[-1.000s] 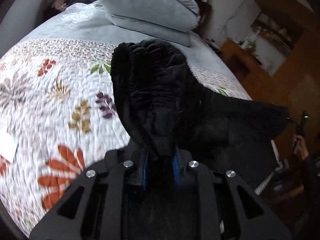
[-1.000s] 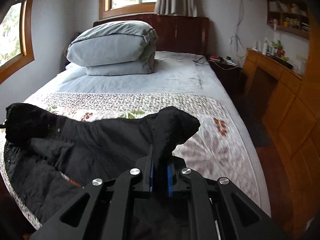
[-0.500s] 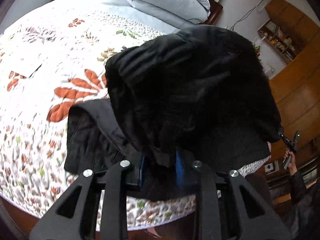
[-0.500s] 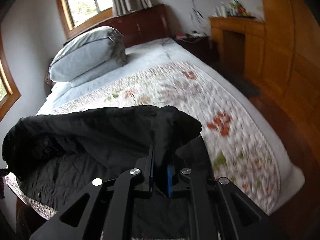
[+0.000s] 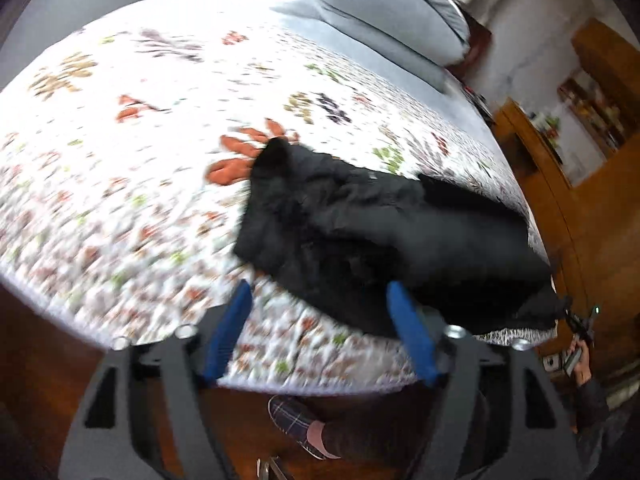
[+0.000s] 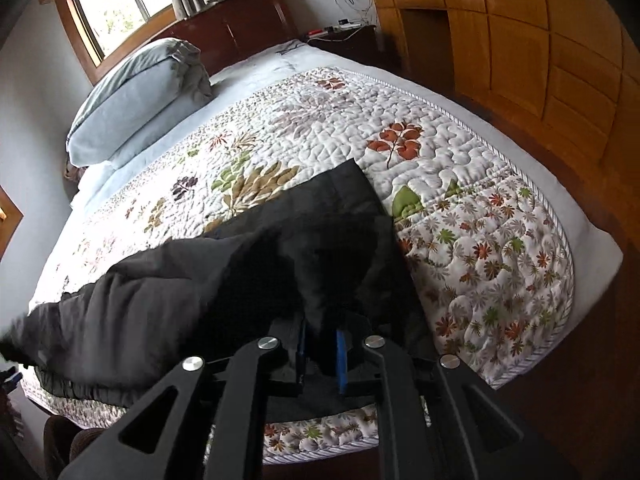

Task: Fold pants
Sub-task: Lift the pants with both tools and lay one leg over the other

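Observation:
The black pants [image 5: 384, 240] lie folded over near the foot edge of the bed; they also show in the right wrist view [image 6: 208, 280]. My left gripper [image 5: 320, 308] is open and empty, its blue fingers [image 5: 230, 328] spread wide just short of the pants' near edge. My right gripper [image 6: 322, 344] is shut on a fold of the black pants close to the bed's edge. The view from the left wrist is blurred by motion.
The floral quilt [image 6: 460, 168] covers the bed, with grey pillows [image 6: 136, 92] at the head. Wooden cabinets [image 6: 520, 40] stand to the right. A person's slippered foot [image 5: 296, 420] is on the floor below the bed edge.
My left gripper has let go of the pants, opened wide and pulled back; the cloth it held has dropped onto the bed. My right gripper has lowered its end, still gripping.

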`<move>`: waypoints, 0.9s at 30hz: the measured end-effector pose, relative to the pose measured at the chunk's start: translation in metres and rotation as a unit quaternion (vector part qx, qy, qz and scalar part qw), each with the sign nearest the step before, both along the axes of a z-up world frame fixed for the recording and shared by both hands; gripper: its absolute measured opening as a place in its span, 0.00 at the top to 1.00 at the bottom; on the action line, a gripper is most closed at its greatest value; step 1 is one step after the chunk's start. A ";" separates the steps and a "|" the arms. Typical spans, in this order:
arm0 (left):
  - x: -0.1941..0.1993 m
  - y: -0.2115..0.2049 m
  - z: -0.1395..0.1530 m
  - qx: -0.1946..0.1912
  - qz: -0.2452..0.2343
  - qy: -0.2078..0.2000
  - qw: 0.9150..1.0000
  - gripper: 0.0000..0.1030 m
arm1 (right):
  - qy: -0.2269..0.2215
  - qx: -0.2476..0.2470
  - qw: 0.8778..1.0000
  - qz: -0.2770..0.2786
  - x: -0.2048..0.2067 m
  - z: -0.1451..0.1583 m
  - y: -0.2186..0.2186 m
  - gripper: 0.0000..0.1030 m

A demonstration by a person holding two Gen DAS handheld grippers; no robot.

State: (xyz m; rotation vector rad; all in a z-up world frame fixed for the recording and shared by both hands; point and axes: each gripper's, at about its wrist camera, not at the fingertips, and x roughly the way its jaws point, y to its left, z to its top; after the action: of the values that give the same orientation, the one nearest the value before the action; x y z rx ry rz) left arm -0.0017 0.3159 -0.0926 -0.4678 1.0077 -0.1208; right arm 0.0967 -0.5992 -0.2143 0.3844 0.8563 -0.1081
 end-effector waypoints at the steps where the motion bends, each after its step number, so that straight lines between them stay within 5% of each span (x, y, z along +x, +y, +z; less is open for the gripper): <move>1: -0.010 0.001 0.002 -0.004 0.008 0.005 1.000 0.18 | -0.001 -0.006 1.000 -0.005 -0.003 0.002 0.001 0.72; 2: -0.016 0.002 0.003 -0.012 0.015 0.009 1.000 0.10 | -0.002 -0.011 1.000 -0.009 -0.005 0.004 0.001 0.62; 5: -0.042 -0.016 0.009 -0.054 0.011 0.017 0.998 0.10 | 0.006 -0.053 0.998 -0.021 -0.020 0.012 0.002 0.42; 8: -0.041 -0.050 0.001 -0.100 0.003 0.035 0.994 0.08 | 0.014 -0.062 0.998 -0.029 -0.035 0.015 -0.001 0.42; 10: -0.044 -0.068 -0.030 -0.150 -0.001 0.058 0.987 0.08 | 0.013 -0.042 0.998 -0.040 -0.047 0.014 -0.007 0.41; 15: -0.030 -0.096 -0.101 -0.244 0.050 0.142 0.958 0.08 | 0.006 -0.013 0.998 -0.056 -0.064 0.013 -0.008 0.41; 20: -0.001 -0.088 -0.114 -0.252 0.083 0.081 0.961 0.11 | -0.002 -0.014 0.999 -0.044 -0.069 0.020 0.005 0.41; 22: 0.014 -0.088 -0.108 -0.250 0.080 0.056 0.963 0.33 | -0.006 -0.016 0.999 -0.041 -0.069 0.025 0.010 0.41; 24: 0.031 -0.088 -0.099 -0.235 0.069 0.048 0.968 0.33 | -0.009 -0.012 0.999 -0.042 -0.069 0.027 0.013 0.41; 26: 0.046 -0.088 -0.093 -0.222 0.060 0.036 0.973 0.59 | -0.012 -0.003 0.999 -0.042 -0.067 0.027 0.015 0.41; 27: 0.057 -0.087 -0.087 -0.204 0.057 0.032 0.977 0.63 | -0.012 -0.001 0.999 -0.042 -0.066 0.027 0.016 0.41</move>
State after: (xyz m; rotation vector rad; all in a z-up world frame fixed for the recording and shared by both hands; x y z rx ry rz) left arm 0.0556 0.2285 -0.1800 -0.9073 1.0192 -0.2132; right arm 0.0305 -0.5830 -0.1876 0.4198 0.8159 -0.1820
